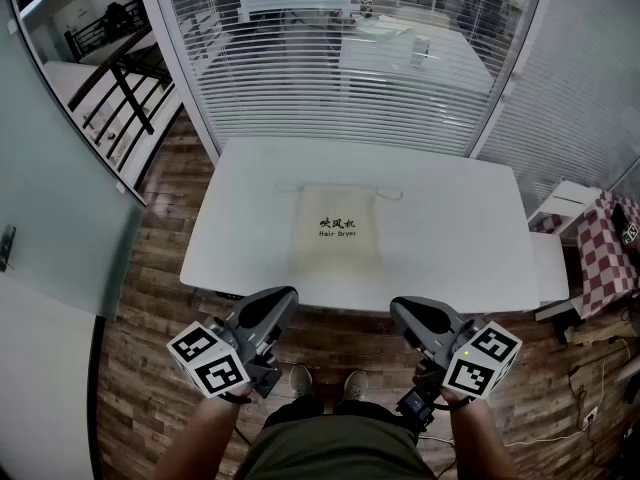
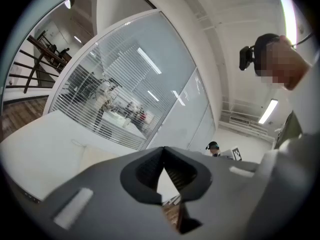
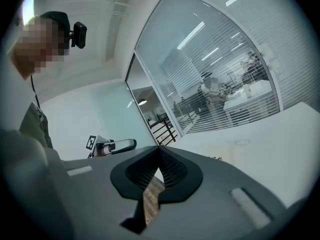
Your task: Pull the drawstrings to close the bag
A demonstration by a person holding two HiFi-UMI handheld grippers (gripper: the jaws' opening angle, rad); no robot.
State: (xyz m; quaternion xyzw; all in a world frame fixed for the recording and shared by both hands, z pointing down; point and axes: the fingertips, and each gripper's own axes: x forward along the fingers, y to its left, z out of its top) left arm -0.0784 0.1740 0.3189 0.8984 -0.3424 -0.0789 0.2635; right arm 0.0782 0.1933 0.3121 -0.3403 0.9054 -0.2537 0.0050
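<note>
A cream drawstring bag [image 1: 337, 230] with black "Hair Dryer" print lies flat in the middle of the white table [image 1: 450, 228]. Its mouth faces the far side, and thin drawstrings [image 1: 385, 192] trail out at both top corners. My left gripper [image 1: 285, 296] and right gripper [image 1: 403, 308] hang near my body, short of the table's near edge and well apart from the bag. Both are shut with nothing between the jaws. The left gripper view shows its tips [image 2: 162, 148] meeting, with the bag [image 2: 95, 156] beyond. In the right gripper view the tips [image 3: 159, 146] also meet, short of the bag [image 3: 240, 159].
A glass wall with blinds [image 1: 340, 58] stands behind the table. A red-checked stool [image 1: 605, 253] and a low white bench [image 1: 550, 268] sit at the right. Cables [image 1: 590, 408] lie on the wooden floor. A stair railing [image 1: 120, 78] is at the far left.
</note>
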